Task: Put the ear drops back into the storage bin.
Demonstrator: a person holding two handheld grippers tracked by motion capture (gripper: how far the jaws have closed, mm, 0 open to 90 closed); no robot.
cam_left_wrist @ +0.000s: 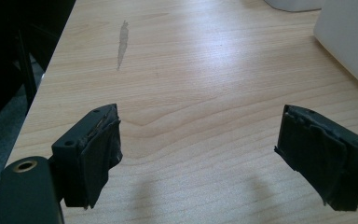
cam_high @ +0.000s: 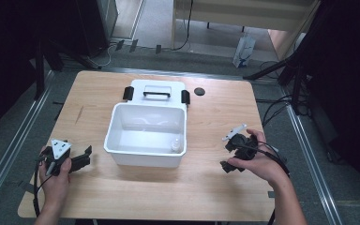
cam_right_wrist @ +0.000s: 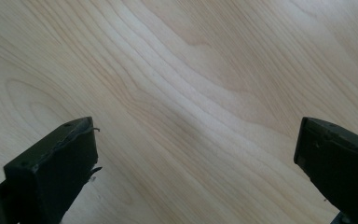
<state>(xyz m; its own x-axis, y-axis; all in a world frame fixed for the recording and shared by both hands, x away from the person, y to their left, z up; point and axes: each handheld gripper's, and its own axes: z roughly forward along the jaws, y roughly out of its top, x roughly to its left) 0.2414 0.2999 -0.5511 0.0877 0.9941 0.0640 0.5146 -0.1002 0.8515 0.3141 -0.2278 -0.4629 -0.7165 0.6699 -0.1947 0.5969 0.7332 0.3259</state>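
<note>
A white plastic box [cam_high: 146, 136] stands open in the middle of the wooden table [cam_high: 201, 187]. Its lid [cam_high: 157, 93], with a black handle and black latches, lies flat just behind it. A small clear bottle [cam_high: 175, 146] stands inside at the box's front right corner. My left gripper [cam_high: 82, 158] is held near the table's front left, open, nothing between its jaws [cam_left_wrist: 200, 154]. To the right of the box, my right gripper [cam_high: 227, 152] points down at bare wood, open and empty [cam_right_wrist: 196, 163]. The box's white wall [cam_left_wrist: 349, 37] shows at the right of the left gripper view.
A small black round cap [cam_high: 199, 91] lies on the table behind the box, right of the lid. A pale smear [cam_left_wrist: 122, 42] marks the wood at the left. Dark stands and cables surround the table on the floor.
</note>
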